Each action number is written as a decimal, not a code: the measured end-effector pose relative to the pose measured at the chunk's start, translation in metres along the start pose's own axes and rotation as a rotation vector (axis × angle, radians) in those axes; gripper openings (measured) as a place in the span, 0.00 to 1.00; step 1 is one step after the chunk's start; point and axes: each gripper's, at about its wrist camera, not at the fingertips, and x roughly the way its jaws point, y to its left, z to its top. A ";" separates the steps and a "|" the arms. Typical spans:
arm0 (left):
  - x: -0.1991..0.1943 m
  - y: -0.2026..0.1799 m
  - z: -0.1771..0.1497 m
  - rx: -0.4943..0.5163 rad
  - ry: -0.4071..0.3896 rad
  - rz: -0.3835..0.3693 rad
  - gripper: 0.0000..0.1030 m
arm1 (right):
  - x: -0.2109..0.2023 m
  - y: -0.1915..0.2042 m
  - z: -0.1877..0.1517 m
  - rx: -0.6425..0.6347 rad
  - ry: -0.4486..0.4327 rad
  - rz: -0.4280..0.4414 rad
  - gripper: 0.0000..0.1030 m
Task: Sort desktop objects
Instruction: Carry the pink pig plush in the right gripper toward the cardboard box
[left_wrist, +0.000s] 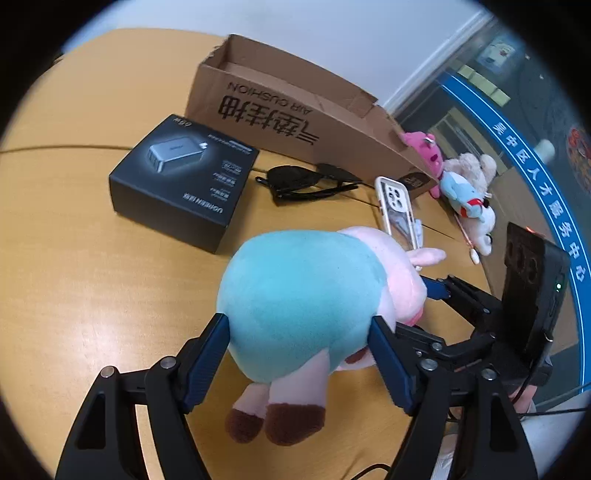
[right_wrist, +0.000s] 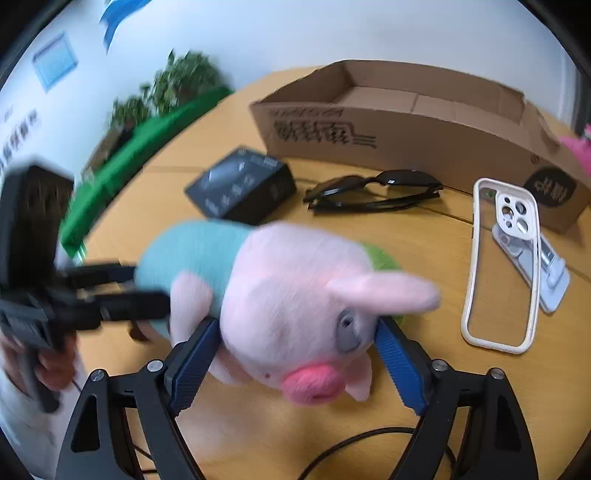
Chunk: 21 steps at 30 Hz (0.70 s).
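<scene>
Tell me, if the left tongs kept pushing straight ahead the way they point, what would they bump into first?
They already clamp the plush pig, so nothing lies nearer. Beyond the pig, the phone case seems next in line, then probably the cardboard box, though depth is hard to judge through this lens.

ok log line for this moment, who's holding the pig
left gripper: shut on pig plush body | right gripper: shut on head | cardboard box: nothing seen inside
</scene>
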 end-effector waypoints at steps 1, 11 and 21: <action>0.003 0.002 0.001 -0.022 0.004 -0.006 0.78 | -0.001 -0.005 0.001 0.017 -0.001 0.018 0.84; 0.015 -0.022 -0.001 -0.041 0.022 0.047 0.65 | 0.004 -0.030 0.024 -0.014 -0.030 0.075 0.72; -0.012 -0.054 0.018 0.064 -0.107 0.048 0.60 | -0.037 -0.021 0.029 -0.026 -0.128 0.018 0.62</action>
